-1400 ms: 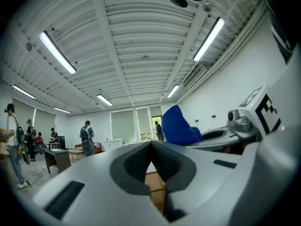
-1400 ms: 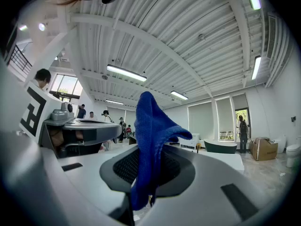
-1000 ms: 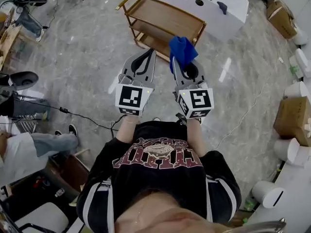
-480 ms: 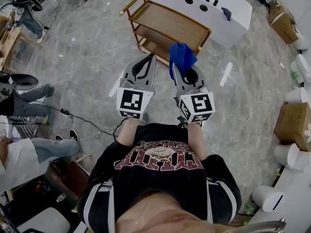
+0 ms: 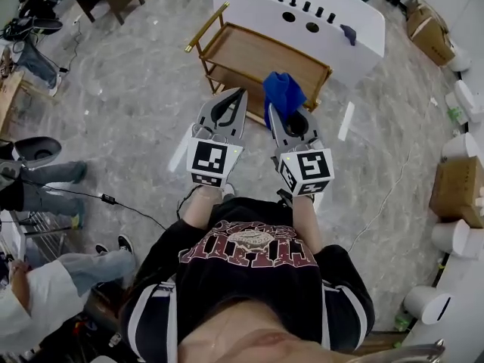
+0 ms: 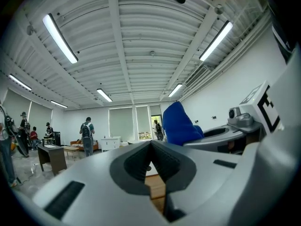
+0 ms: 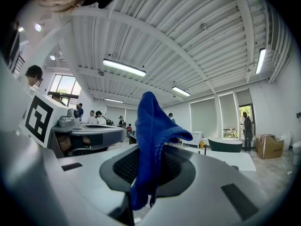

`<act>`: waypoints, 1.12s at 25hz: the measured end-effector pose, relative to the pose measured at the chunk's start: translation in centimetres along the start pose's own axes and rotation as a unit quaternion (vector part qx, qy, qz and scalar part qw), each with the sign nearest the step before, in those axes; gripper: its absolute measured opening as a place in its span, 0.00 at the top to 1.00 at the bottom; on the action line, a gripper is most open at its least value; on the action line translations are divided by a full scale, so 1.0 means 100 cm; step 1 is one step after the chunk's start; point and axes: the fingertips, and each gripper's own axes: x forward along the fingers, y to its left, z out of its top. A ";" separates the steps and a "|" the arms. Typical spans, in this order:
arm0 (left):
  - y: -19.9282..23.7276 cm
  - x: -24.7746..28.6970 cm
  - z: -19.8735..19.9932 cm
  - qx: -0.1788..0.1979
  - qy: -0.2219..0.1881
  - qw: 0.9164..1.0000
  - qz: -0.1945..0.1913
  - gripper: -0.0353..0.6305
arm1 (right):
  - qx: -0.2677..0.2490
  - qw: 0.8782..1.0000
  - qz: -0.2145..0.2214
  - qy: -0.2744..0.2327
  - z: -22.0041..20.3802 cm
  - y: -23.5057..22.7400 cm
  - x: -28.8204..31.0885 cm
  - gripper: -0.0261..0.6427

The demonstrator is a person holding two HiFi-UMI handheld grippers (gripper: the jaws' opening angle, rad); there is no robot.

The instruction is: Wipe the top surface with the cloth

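A wooden two-shelf cart (image 5: 257,55) with brass rails stands ahead on the floor, its top surface bare. My right gripper (image 5: 276,112) is shut on a blue cloth (image 5: 281,91), which stands up bunched above the jaw tips; in the right gripper view the blue cloth (image 7: 153,145) hangs pinched between the closed jaws. My left gripper (image 5: 239,95) is shut with nothing in it, held level beside the right one. Both grippers hover just short of the cart's near edge. In the left gripper view the cloth (image 6: 181,125) shows to the right and the cart's wood (image 6: 155,192) shows below the closed jaws.
A white counter (image 5: 302,21) with holes and dark pegs stands behind the cart, a small dark rag (image 5: 348,32) on it. Cardboard boxes (image 5: 457,191) and white rolls (image 5: 446,237) line the right. A person's legs (image 5: 45,176) and a cable (image 5: 113,200) lie at left.
The view has moved forward toward the cart and counter. Both grippers keep their pose side by side, the right still holding the cloth.
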 end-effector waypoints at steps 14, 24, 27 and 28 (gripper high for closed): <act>0.099 0.014 -0.023 -0.011 0.005 1.000 -0.001 0.88 | -0.003 1.000 0.012 0.019 -0.008 0.040 0.103 0.84; 0.144 0.064 -0.039 -0.014 0.021 1.000 0.007 0.88 | 0.007 0.999 0.024 0.027 -0.017 0.016 0.171 0.84; 0.164 0.093 -0.042 -0.010 0.023 1.000 0.015 0.88 | 0.007 0.999 0.033 0.027 -0.016 -0.002 0.204 0.84; 0.170 0.104 -0.042 -0.009 0.025 1.000 0.017 0.88 | 0.007 0.999 0.036 0.027 -0.015 -0.009 0.215 0.84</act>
